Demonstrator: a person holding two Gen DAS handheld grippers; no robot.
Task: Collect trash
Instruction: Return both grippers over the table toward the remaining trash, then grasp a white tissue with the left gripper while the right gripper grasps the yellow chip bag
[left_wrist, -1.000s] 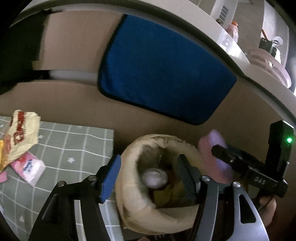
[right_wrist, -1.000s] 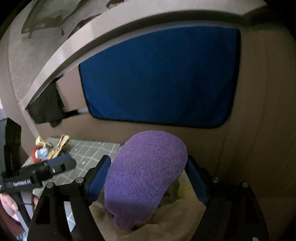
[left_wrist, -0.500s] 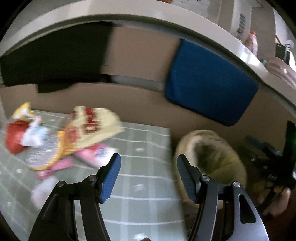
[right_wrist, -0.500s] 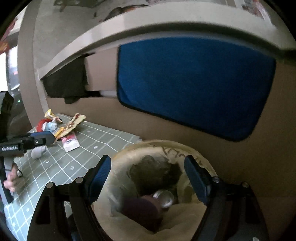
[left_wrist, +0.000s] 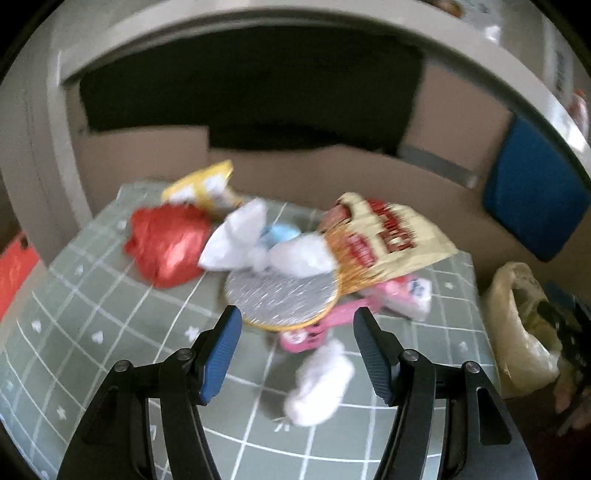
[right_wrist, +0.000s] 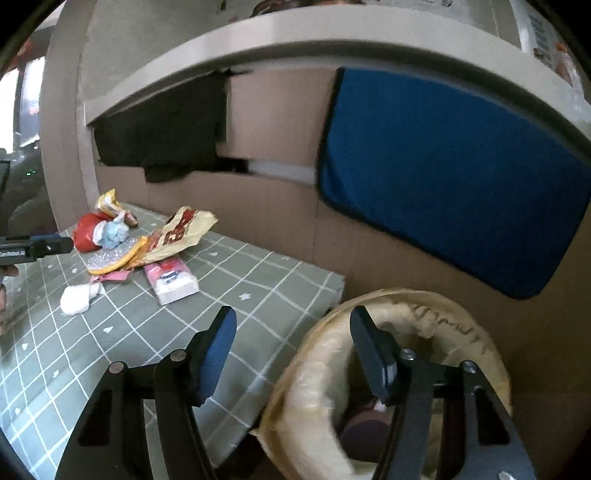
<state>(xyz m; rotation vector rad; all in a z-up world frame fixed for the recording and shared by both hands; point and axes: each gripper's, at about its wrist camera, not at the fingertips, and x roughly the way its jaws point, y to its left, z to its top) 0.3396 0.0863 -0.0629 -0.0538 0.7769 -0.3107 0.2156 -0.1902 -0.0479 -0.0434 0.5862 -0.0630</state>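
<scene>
Left gripper (left_wrist: 295, 345): your jaws are spread wide with nothing between them, poised over the near edge of the trash pile on the green grid mat (left_wrist: 74, 354).
Right gripper (right_wrist: 293, 345): yours is released too and empty, its right finger over the mouth of the trash bag (right_wrist: 321, 387).
Trash pile: a crumpled white tissue (left_wrist: 321, 384) lies nearest your left jaws; beyond it a pink wrapper (left_wrist: 314, 328), a silver foil disc (left_wrist: 280, 295), a cream-and-red snack bag (left_wrist: 388, 243), a red wrapper (left_wrist: 166, 247) and a yellow packet (left_wrist: 203, 184).
Only in the right view: a pink-and-white tissue pack (right_wrist: 171, 280) seen whole, and dark items inside the bag.
Only in the left view: the bag stands off the mat's right edge.
Writing: red lettering on the snack bag and dark marks on the bag rim are too blurred to read.
Backdrop: a blue cloth (right_wrist: 454, 177) hangs on the far cardboard wall (right_wrist: 273, 206).
</scene>
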